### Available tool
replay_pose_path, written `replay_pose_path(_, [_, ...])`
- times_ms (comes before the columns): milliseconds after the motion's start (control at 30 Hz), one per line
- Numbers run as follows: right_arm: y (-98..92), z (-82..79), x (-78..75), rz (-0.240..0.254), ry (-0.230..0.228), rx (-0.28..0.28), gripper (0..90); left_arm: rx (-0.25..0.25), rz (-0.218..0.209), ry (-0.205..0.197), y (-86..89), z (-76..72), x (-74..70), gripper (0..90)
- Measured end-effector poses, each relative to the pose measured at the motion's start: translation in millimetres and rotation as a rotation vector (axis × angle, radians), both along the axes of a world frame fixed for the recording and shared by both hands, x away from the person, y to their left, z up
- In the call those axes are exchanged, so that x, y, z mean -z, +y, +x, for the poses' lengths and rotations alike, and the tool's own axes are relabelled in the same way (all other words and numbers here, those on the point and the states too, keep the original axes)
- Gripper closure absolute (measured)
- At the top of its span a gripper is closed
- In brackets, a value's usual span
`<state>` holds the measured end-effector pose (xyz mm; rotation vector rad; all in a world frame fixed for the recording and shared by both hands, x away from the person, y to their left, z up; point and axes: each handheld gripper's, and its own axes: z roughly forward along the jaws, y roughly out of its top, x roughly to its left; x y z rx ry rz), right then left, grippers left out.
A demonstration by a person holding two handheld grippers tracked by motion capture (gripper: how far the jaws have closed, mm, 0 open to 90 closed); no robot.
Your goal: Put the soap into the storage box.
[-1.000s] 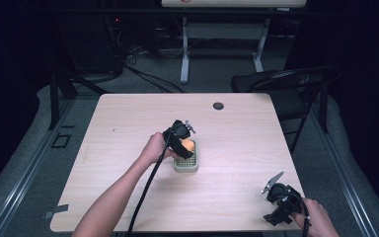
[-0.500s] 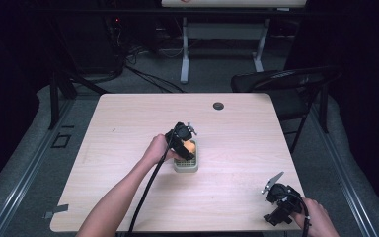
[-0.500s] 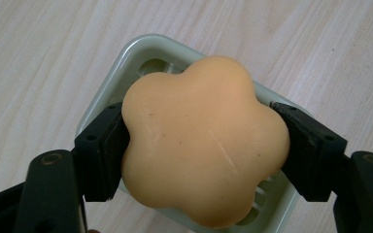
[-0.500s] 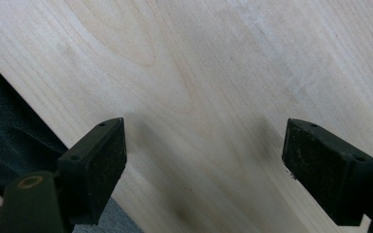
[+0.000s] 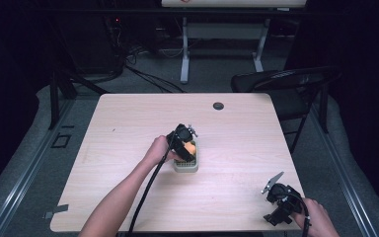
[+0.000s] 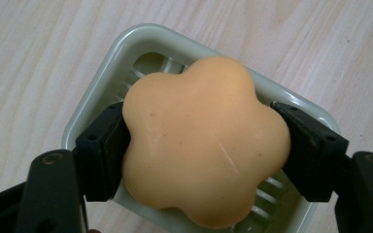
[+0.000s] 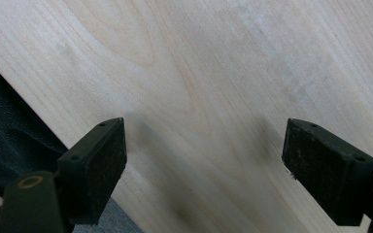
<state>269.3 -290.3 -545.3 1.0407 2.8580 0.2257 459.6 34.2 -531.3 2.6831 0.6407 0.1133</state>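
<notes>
With the left gripper (image 6: 201, 160) clamped on the flower-shaped soap (image 6: 204, 145) at frame centre, over the pale soap dish (image 6: 126, 53), and the right gripper (image 7: 204, 170) spread wide and empty, an off-centre release could tip the dish.

A pale wood desk (image 5: 128, 133) with rounded corners stands on a grey floor (image 5: 24, 163) in a dark room. Near the desk's far edge sits a round black cable hole (image 5: 218, 105). A black folding chair (image 5: 286, 81) stands just beside the far right corner. Behind it, a white table frame (image 5: 185, 54) rises among black cables (image 5: 143, 74) on the floor.
</notes>
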Motion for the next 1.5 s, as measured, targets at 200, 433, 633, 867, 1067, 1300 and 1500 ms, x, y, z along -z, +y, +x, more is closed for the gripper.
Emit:
replay_pose_path(200, [0.0,0.0,0.0,-0.001,0.000,0.000,15.8,-0.004,0.007,0.005,-0.1,1.6,3.2,27.1])
replay_pose_path(433, [0.0,0.0,0.0,-0.002,0.001,0.000,15.9,0.012,0.014,0.015,0.9,3.5,6.3,26.9])
replay_pose_path(633, [0.1,0.0,0.2,-0.002,0.001,0.001,15.8,0.021,0.009,0.020,1.6,4.2,6.6,26.4])
replay_pose_path(867, [0.1,0.1,0.2,-0.002,0.001,0.001,15.8,0.003,0.016,0.026,4.6,6.6,8.3,18.6])
replay_pose_path(1067, [0.1,0.2,0.3,-0.001,0.001,0.003,15.9,-0.003,-0.006,0.016,7.3,7.5,6.6,12.1])
replay_pose_path(1300, [-0.1,0.8,-0.2,-0.007,0.007,-0.005,15.8,-0.027,-0.033,0.002,12.7,4.7,-3.8,4.8])
replay_pose_path(1500, [0.1,0.3,0.4,-0.004,0.000,0.002,15.9,-0.053,-0.058,-0.006,20.2,-2.8,-15.3,1.8])
